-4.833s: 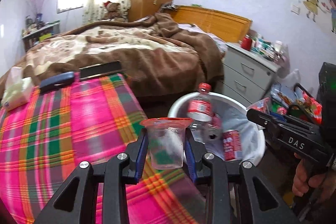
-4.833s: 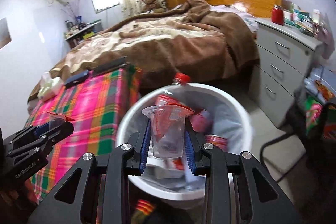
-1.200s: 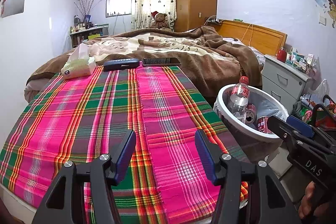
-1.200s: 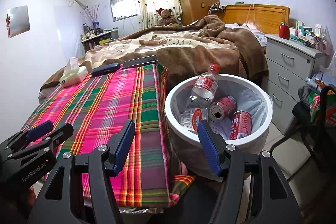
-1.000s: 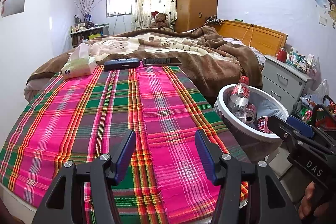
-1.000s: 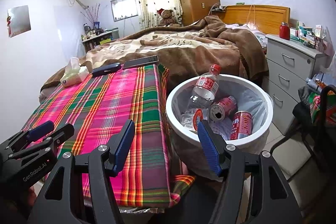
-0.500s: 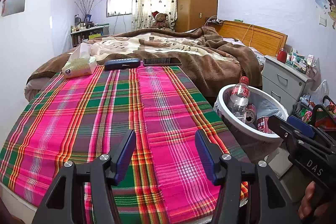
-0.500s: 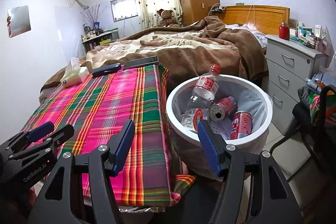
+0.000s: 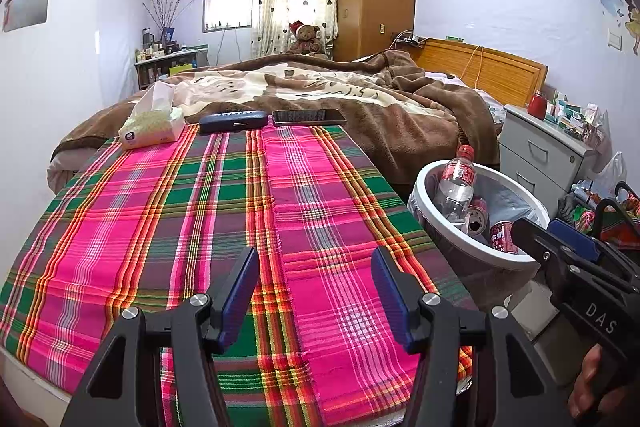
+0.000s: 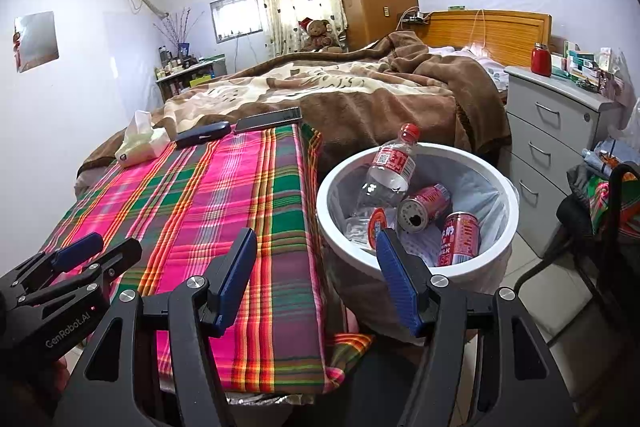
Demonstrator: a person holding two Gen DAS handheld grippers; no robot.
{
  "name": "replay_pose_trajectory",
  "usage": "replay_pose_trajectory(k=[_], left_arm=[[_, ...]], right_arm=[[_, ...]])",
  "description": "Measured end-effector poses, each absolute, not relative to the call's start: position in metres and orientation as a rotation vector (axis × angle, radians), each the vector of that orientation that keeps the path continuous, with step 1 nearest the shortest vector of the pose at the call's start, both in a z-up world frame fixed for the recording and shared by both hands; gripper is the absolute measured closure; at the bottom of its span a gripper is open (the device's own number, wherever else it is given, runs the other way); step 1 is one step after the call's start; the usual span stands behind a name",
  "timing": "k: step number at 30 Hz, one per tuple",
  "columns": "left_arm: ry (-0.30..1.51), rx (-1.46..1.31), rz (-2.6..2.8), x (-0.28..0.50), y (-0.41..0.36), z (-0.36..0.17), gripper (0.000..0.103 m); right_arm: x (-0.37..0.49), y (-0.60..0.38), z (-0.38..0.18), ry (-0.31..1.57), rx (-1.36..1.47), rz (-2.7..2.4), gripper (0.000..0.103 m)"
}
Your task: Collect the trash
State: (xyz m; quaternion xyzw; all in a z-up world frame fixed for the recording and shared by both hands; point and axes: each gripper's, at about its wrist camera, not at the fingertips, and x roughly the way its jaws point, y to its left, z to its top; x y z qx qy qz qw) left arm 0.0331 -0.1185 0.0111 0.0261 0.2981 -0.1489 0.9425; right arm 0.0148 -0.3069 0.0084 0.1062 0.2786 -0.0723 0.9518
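Observation:
A white bin (image 10: 416, 267) (image 9: 436, 179) lined with a pale bag stands on the floor at the right edge of the plaid table (image 9: 200, 211) (image 10: 224, 187). Inside lie a clear bottle (image 10: 386, 171) (image 9: 454, 187) with a red cap, red cans (image 10: 424, 211) (image 9: 502, 235) and a clear cup (image 10: 370, 227). My left gripper (image 9: 314, 267) hovers open over the near part of the cloth, nothing between its fingers. My right gripper (image 10: 316, 251) is open too, over the gap between table and bin, also seen from the side (image 9: 560, 247). The left gripper shows at lower left (image 10: 92, 255).
At the table's far end lie a tissue pack (image 9: 152, 127), a dark blue case (image 9: 233, 121) and a phone (image 9: 309, 116). Behind is a bed (image 9: 340, 95) with a brown blanket. A grey drawer unit (image 10: 556, 139) and a cluttered chair (image 10: 600, 203) stand to the right.
Nearly five seconds ago each gripper was shut on a clear cup by the bin; both now stand open and empty, drawn back. Nothing has moved over the last second.

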Motion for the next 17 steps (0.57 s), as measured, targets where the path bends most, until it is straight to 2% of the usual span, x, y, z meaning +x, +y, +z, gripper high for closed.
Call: replay_pose_trajectory(k=[17], left_arm=[[0.615,0.048,-0.308,0.0338,-0.1179,0.0095,0.045]], right_arm=[[0.0153,-0.3058,0.0100,0.566,0.216,-0.148,0.040]])
